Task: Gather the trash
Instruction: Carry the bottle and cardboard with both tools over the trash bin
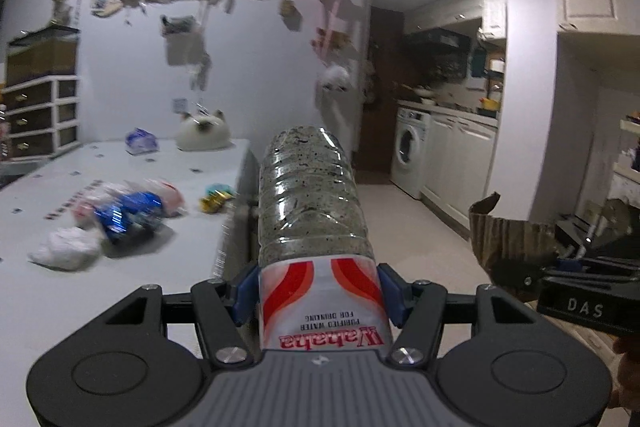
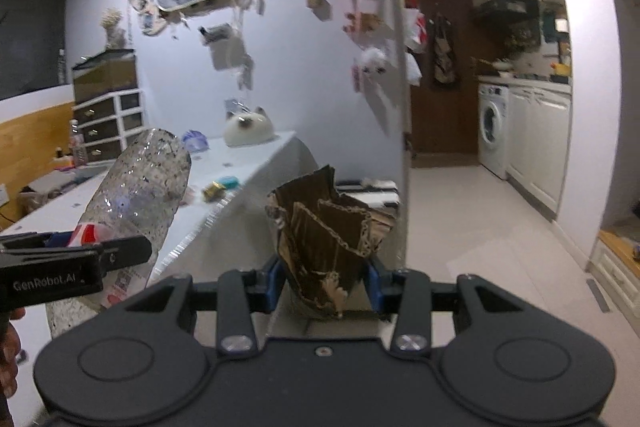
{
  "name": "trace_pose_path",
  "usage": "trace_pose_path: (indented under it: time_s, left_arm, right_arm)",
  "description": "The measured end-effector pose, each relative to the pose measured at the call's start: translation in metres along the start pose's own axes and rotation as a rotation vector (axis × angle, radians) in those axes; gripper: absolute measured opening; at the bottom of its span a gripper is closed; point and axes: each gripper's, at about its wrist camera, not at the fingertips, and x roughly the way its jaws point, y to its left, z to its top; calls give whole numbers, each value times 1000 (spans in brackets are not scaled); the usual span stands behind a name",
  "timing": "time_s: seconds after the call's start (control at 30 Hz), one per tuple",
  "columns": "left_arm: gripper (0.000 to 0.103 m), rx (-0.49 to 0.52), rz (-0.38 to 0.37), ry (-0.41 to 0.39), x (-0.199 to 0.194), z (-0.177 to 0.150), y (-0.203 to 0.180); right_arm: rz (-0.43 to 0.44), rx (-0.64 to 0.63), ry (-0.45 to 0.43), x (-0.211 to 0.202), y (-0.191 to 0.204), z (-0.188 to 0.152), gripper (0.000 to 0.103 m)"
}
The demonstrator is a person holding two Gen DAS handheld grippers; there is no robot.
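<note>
Together, both grippers carry trash beside the white table (image 1: 132, 291).
Left gripper (image 1: 318, 301) is clamped on a clear plastic bottle (image 1: 314, 203), speckled inside, red-and-white label at the pads. Right gripper (image 2: 324, 287) is clamped on torn brown cardboard (image 2: 328, 227). Only the left view shows the wrappers (image 1: 128, 211) on the table; the right view shows the bottle from the side.

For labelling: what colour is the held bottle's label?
White with red swirls on the bottle label; left wrist view.

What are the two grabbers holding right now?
Left gripper: closed on the plastic water bottle.
Right gripper: closed on the torn cardboard piece.
</note>
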Motion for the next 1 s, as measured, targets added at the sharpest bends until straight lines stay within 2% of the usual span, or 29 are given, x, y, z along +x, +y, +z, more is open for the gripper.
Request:
trace_pose_path:
  time_s: [0.27,0.57,0.87,1.0]
  left_arm:
    - [62,12,-68,92,51,-23,-29]
    - [62,3,-106,226,126,-60,-46]
    - [62,-19,-75,380,216,-114,-33]
    - [62,-71,-67,440,253,-141,-20]
  right_arm:
    - [-79,41,65,24,-40,-32,42]
    - [-131,101,189,82,-72,-79,42]
    - [-154,188,319,165,-84,-135,42]
    - [-156,239,368,201,-88,-161,42]
